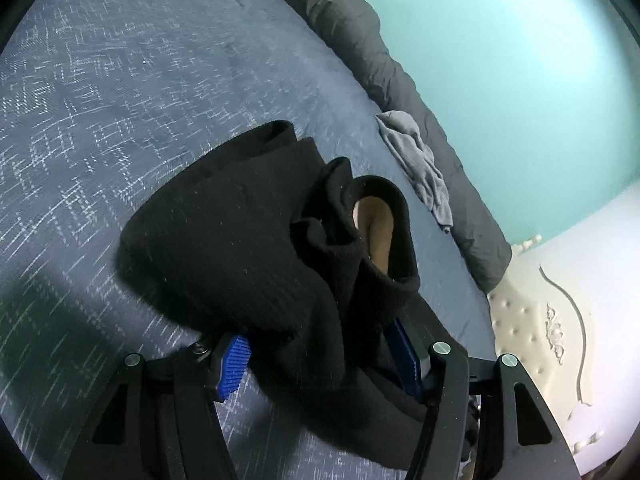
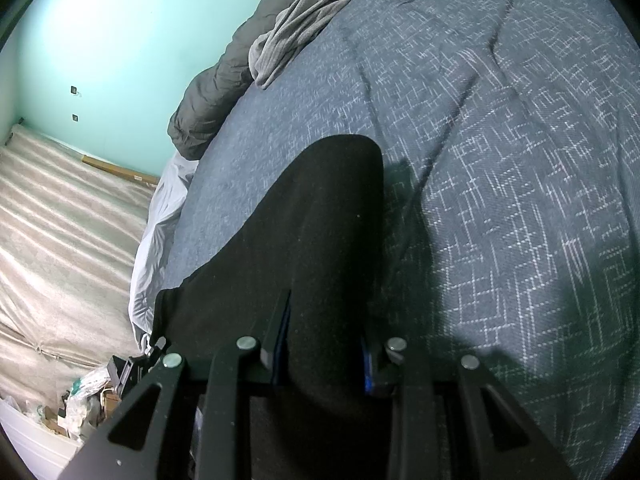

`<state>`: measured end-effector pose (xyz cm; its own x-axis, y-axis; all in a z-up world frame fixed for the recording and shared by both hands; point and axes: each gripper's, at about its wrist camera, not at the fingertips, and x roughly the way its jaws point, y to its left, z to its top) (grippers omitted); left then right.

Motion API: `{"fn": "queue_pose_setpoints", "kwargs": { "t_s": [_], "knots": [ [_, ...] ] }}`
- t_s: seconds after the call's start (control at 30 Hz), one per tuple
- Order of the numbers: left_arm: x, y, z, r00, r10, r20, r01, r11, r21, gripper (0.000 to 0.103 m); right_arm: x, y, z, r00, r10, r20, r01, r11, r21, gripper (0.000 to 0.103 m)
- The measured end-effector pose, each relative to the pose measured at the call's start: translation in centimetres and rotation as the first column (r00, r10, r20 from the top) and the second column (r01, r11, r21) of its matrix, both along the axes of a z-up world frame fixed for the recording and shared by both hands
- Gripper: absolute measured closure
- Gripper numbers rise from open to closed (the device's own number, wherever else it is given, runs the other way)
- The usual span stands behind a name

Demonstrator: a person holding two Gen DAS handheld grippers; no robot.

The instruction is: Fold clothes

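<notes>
A black knit garment (image 1: 224, 240) lies bunched on the blue patterned bedspread (image 1: 120, 100). It drapes across my left gripper (image 1: 320, 360), whose jaws stand wide apart; the blue left pad (image 1: 234, 364) shows its bare face. A tan patch (image 1: 372, 236) shows inside a rolled black opening. In the right wrist view the same black garment (image 2: 320, 220) stretches forward over the bedspread (image 2: 500, 160). It fills the narrow gap of my right gripper (image 2: 324, 354), which is shut on it.
A crumpled grey garment (image 1: 420, 164) (image 2: 296, 20) lies at the bed's edge on a dark grey duvet (image 1: 360, 40) (image 2: 212, 92) along the teal wall. A white tufted headboard (image 1: 560, 320) is to the right. Beige covering (image 2: 60, 240) and clutter (image 2: 88, 396) lie beside the bed.
</notes>
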<state>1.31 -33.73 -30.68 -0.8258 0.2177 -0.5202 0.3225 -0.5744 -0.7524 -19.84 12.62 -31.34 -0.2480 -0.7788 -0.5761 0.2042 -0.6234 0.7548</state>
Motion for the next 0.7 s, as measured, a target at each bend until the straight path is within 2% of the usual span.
{"fn": "queue_pose_setpoints", "kwargs": {
  "t_s": [0.13, 0.2, 0.23, 0.27, 0.33, 0.43, 0.47, 0.6, 0.63, 0.7],
  "knots": [
    [-0.3, -0.1, 0.0, 1.0, 0.005, -0.01, -0.005, 1.0, -0.008, 0.04, 0.1, -0.2, 0.0, 1.0, 0.001, -0.004, -0.001, 1.0, 0.004, 0.075],
    [-0.2, 0.0, 0.3, 1.0, 0.006, -0.012, -0.006, 1.0, -0.021, 0.05, 0.1, -0.2, 0.1, 1.0, 0.002, -0.005, -0.002, 1.0, 0.006, 0.074],
    [-0.2, 0.0, 0.4, 1.0, 0.005, -0.017, -0.005, 1.0, -0.025, 0.062, 0.1, -0.2, 0.1, 1.0, 0.003, -0.005, -0.003, 1.0, 0.006, 0.074],
    [-0.2, -0.1, 0.5, 1.0, 0.003, -0.022, -0.004, 1.0, -0.028, 0.064, 0.1, -0.2, 0.1, 1.0, 0.003, -0.006, -0.003, 1.0, 0.007, 0.074],
    [-0.1, 0.0, 0.7, 1.0, 0.001, -0.026, -0.002, 0.999, -0.037, 0.066, 0.2, -0.1, 0.2, 1.0, 0.0, -0.01, 0.0, 1.0, 0.021, 0.074],
    [-0.1, -0.1, 0.8, 1.0, -0.002, -0.026, 0.001, 0.999, -0.043, 0.067, 0.3, 0.1, 1.3, 0.998, -0.028, -0.055, 0.034, 0.993, 0.114, 0.058],
    [-0.2, -0.1, 0.9, 1.0, -0.004, -0.027, 0.003, 0.999, -0.043, 0.067, 0.4, 0.4, 2.1, 0.995, -0.047, -0.085, 0.059, 0.988, 0.143, 0.057],
    [-0.2, -0.3, 0.9, 0.999, -0.008, -0.031, 0.007, 0.999, -0.039, 0.068, 1.1, 1.2, 5.3, 0.981, -0.071, -0.182, 0.099, 0.983, 0.154, 0.057],
    [-0.2, -0.4, 1.0, 0.999, -0.01, -0.032, 0.008, 0.999, -0.038, 0.068, 1.6, 0.4, 5.9, 0.981, -0.042, -0.19, 0.07, 0.987, 0.142, 0.058],
    [-0.3, -0.5, 1.1, 0.999, -0.013, -0.034, 0.012, 0.999, -0.037, 0.069, 2.6, -1.4, 7.2, 0.979, 0.021, -0.205, 0.004, 0.993, 0.119, 0.068]
  ]
}}
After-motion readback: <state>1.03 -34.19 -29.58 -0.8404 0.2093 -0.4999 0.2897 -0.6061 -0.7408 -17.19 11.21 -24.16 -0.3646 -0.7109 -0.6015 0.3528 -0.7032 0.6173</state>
